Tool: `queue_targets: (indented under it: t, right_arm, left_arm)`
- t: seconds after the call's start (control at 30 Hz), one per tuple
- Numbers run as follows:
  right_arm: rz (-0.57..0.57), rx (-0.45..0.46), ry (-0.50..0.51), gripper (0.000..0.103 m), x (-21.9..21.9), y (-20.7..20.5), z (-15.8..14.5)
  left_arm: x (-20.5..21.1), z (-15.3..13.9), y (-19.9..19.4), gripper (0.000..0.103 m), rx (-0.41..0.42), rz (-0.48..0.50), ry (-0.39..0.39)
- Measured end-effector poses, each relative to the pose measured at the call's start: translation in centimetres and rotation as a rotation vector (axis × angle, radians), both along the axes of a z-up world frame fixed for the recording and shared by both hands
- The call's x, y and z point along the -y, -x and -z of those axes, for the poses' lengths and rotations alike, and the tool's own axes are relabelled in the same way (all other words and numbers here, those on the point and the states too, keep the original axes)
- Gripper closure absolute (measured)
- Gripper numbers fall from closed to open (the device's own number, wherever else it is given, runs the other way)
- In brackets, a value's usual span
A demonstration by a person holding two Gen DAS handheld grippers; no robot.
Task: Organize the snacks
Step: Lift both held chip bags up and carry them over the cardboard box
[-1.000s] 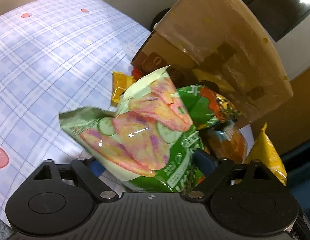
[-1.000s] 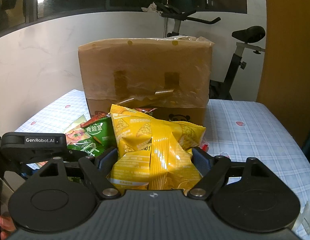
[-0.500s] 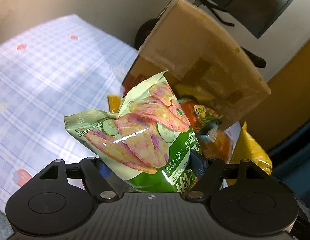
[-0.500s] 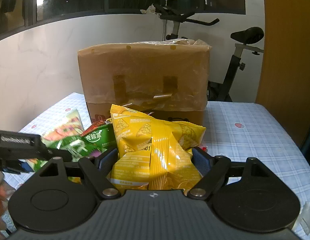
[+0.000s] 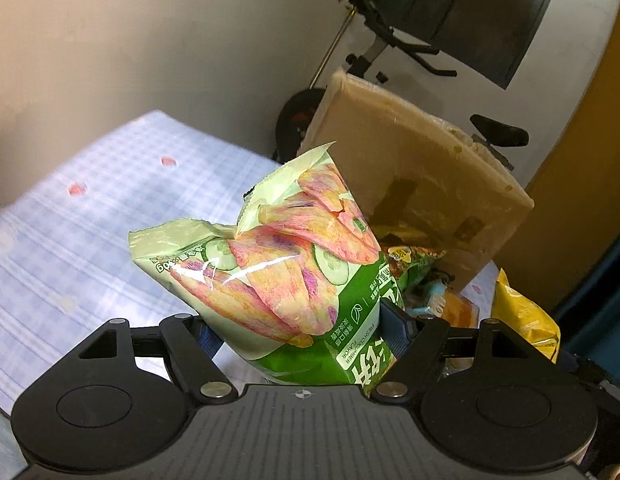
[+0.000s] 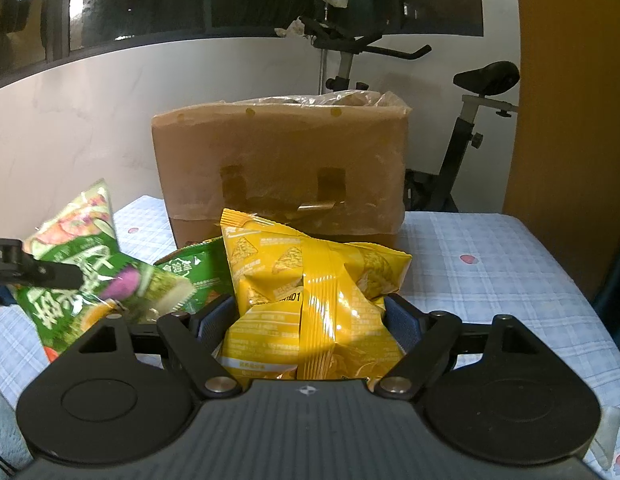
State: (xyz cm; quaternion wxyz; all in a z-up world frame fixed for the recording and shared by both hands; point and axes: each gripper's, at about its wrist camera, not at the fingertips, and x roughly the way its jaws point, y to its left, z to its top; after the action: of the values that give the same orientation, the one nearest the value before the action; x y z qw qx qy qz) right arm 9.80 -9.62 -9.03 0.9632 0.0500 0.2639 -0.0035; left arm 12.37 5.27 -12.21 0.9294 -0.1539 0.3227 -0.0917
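Observation:
My left gripper (image 5: 301,332) is shut on a green cucumber-flavour chip bag (image 5: 286,264) and holds it in the air above the checked tablecloth (image 5: 90,216). The right wrist view shows this bag (image 6: 86,264) at the left, with a left finger (image 6: 34,270) on it. Between the pads of my right gripper (image 6: 310,320) sits a yellow chip bag (image 6: 318,280), gripped low over the table. Behind both stands a tall cardboard box (image 6: 278,168) lined with clear plastic.
A small heap of other snack packets (image 5: 422,268) lies at the foot of the box, among them a green packet (image 6: 194,276). An exercise bike (image 6: 462,120) stands behind the table by the wall. An orange door (image 6: 570,120) is at the right.
The left gripper has risen with the green chip bag, lifting it off the pile and tilting upward, so the wall and bike now show. The right gripper and yellow bag stayed put.

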Motion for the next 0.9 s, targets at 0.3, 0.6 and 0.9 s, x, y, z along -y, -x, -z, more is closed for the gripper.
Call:
queue_targets:
  t: [0.3, 0.6, 0.9]
  right_arm:
    - [0.020, 0.017, 0.002, 0.020, 0.5, 0.4, -0.5]
    - [0.037, 0.040, 0.007, 0.020, 1.0, 0.7, -1.4]
    - [0.033, 0.097, 0.024, 0.020, 1.4, 0.3, -3.9]
  left_arm:
    - [-0.3, -2.3, 1.6, 0.025, 0.077, -0.002, -0.051]
    - [-0.1, -4.1, 1.6, 0.025, 0.128, -0.010, -0.056]
    - [-0.5, -6.6, 0.7, 0.025, 0.183, -0.010, -0.055]
